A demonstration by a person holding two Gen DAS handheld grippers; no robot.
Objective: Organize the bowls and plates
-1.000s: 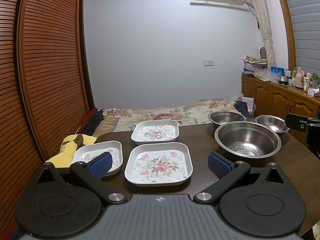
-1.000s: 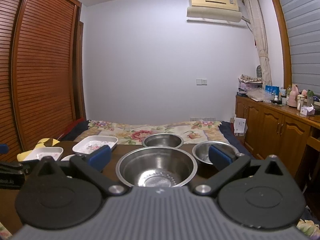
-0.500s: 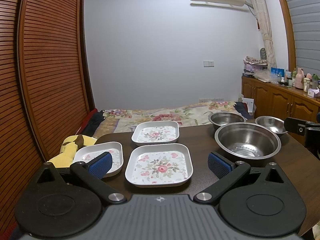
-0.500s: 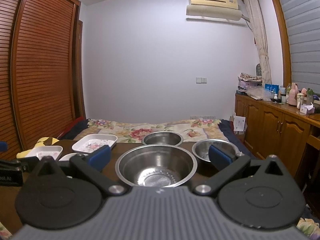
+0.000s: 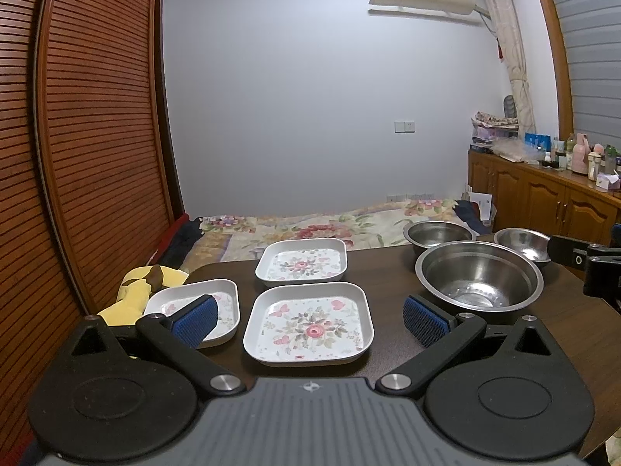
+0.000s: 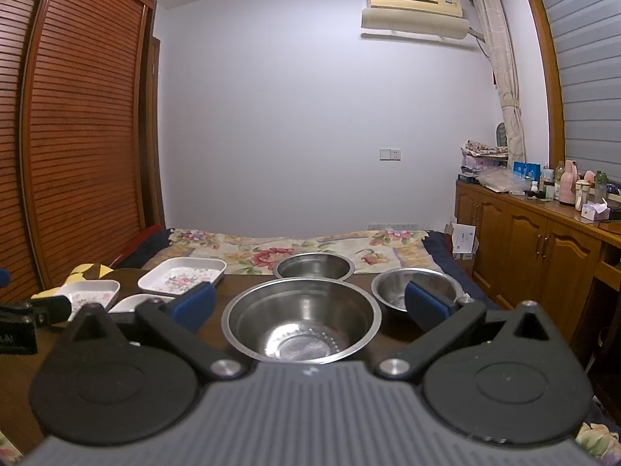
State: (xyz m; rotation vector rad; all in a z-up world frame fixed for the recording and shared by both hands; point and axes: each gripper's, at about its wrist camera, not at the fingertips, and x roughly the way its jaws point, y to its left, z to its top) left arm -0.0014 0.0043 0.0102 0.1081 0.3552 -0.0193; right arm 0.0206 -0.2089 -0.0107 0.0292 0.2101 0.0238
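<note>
Three white square floral plates lie on the dark table (image 5: pixel 388 283): a near plate (image 5: pixel 308 324), a far plate (image 5: pixel 302 262) and a small left plate (image 5: pixel 229 303). My left gripper (image 5: pixel 308 320) hovers open above the near plate, holding nothing. To the right stand three steel bowls: a large bowl (image 5: pixel 479 275), a back bowl (image 5: pixel 438 233) and a small bowl (image 5: pixel 522 240). My right gripper (image 6: pixel 310 303) is open just in front of the large bowl (image 6: pixel 302 318), with the back bowl (image 6: pixel 314 266) and the small bowl (image 6: pixel 392 287) beyond.
A bed with a floral cover (image 5: pixel 310 225) lies past the table's far edge. A yellow cloth (image 5: pixel 136 291) sits at the table's left edge. A slatted wooden wardrobe (image 5: pixel 89 155) stands left, a cluttered wooden sideboard (image 6: pixel 543 240) right.
Both views have drifted very slightly; the plates and bowls lie where they were, and both grippers stay open.
</note>
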